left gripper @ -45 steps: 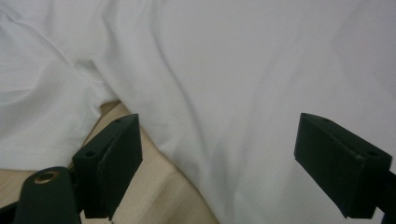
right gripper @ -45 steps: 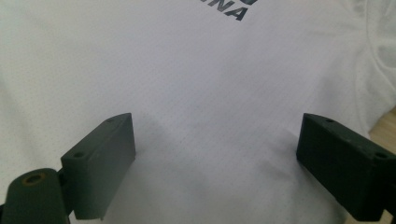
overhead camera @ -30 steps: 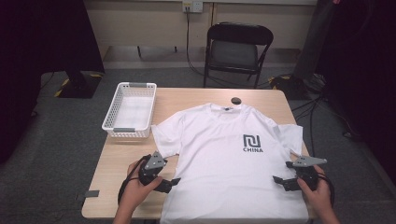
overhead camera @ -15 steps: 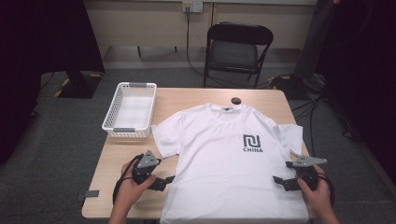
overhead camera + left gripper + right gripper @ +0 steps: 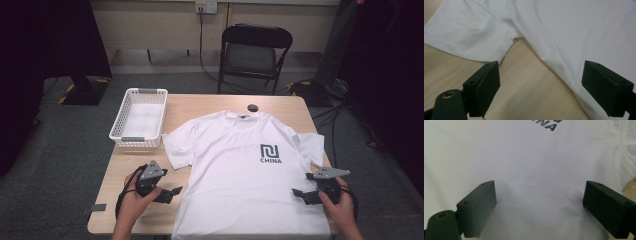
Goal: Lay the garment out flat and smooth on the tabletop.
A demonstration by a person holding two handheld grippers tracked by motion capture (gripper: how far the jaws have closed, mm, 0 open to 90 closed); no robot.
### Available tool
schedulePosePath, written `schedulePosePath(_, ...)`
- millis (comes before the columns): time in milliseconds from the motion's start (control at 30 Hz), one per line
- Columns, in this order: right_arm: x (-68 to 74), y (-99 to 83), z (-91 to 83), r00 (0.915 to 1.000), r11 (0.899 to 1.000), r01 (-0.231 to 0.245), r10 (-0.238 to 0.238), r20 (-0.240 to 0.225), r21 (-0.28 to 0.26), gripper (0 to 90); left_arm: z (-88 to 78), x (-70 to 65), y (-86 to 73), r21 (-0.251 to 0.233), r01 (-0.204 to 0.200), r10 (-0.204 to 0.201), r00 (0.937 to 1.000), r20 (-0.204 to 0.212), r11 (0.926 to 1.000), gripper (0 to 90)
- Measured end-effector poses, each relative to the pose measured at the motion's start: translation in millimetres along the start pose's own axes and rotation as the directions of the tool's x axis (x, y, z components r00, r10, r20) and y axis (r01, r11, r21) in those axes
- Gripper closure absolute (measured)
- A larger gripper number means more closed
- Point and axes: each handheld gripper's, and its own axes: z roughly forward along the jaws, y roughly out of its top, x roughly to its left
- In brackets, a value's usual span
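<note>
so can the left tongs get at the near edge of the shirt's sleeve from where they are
Probably yes. The left tongs stand open over bare table, with the sleeve of the white t-shirt just ahead of the jaws. Nothing lies between them; the basket sits well beyond.

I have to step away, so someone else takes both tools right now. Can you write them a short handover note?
Left tool: open, holding nothing, over bare table beside the T-shirt's left edge, below its sleeve.
Right tool: open, holding nothing, over the shirt's lower right side.
The white T-shirt lies flat and face up, spread across the table, logo visible. A white basket stands at the table's far left.
Done: shirt spread out.
Left: no fold or grasp has been made yet; likely start by gripping the shirt's edges.
</note>
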Motion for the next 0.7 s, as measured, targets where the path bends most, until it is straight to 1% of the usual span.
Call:
schedulePosePath(167, 0.0, 0.0, 0.0, 1.0000, 1.000, 0.000, 0.000, -0.001, 0.000, 10.6, -3.0, 3.3, -2.6, -0.006, 0.008, -0.008, 0.9999, -0.009, 0.9999, 15.0)
schedulePosePath(400, -0.1, 0.0, 0.0, 1.0000, 1.000, 0.001, -0.001, -0.001, 0.000, 10.6, -5.0, 6.6, -5.0, -0.003, 0.006, -0.006, 0.9999, -0.011, 1.0000, 15.0)
schedulePosePath(700, -0.1, 0.0, 0.0, 1.0000, 1.000, 0.001, -0.001, -0.001, 0.000, 10.6, -9.8, 12.1, -9.1, -0.008, 0.016, -0.016, 0.9996, -0.024, 0.9998, 15.0)
